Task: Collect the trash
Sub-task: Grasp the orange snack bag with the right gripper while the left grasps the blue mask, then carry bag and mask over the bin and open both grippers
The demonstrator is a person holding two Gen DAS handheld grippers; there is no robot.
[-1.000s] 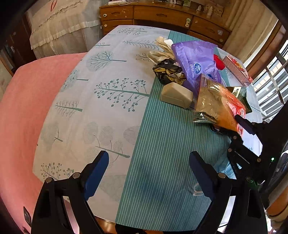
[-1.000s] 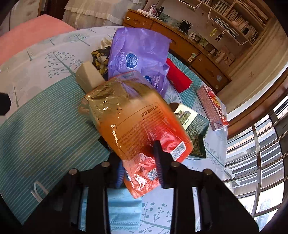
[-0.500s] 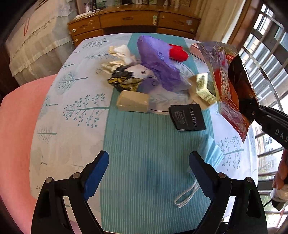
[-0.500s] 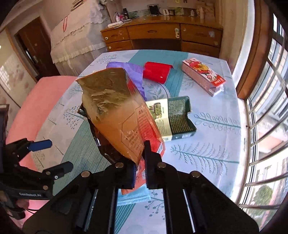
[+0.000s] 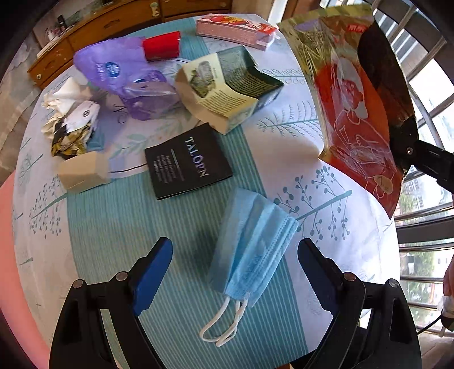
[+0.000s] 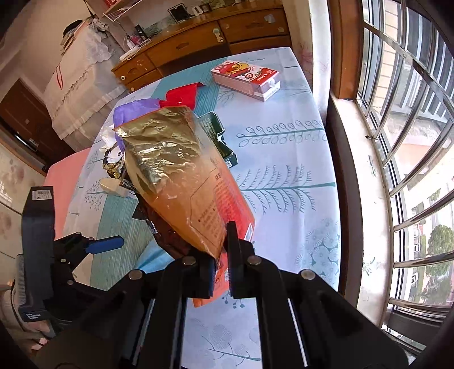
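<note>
- Left wrist view: left gripper (image 5: 235,269) at the bottom of the frame, blue-padded fingers (image 5: 151,271) spread wide, nothing held
- Blue face mask (image 5: 252,241) lies on the tabletop (image 5: 113,227) between the two fingers, ear loops toward the bottom edge
- Black booklet (image 5: 188,161) marked TALOPN lies at centre; beige block (image 5: 82,171) to its left; crumpled wrappers (image 5: 71,122) at left
- Purple bag (image 5: 122,73) and red packet (image 5: 161,45) upper left; opened green carton (image 5: 227,88) upper centre; pink carton (image 5: 235,27) at the top edge
- Orange foil bag (image 5: 351,105) held off the tabletop at upper right by the right gripper's black fingers (image 5: 403,144)
- Right wrist view: right gripper (image 6: 220,269) at lower centre, fingers closed to a narrow gap, clamping the lower edge of the orange foil bag (image 6: 181,181)
- Bag tilts up toward upper left, above the tabletop (image 6: 283,170)
- Pink carton (image 6: 247,79) lies at upper centre; red packet (image 6: 181,96) and purple bag (image 6: 133,113) show behind the foil bag
- Left gripper (image 6: 71,249) visible at lower left; its opening cannot be told here
</note>
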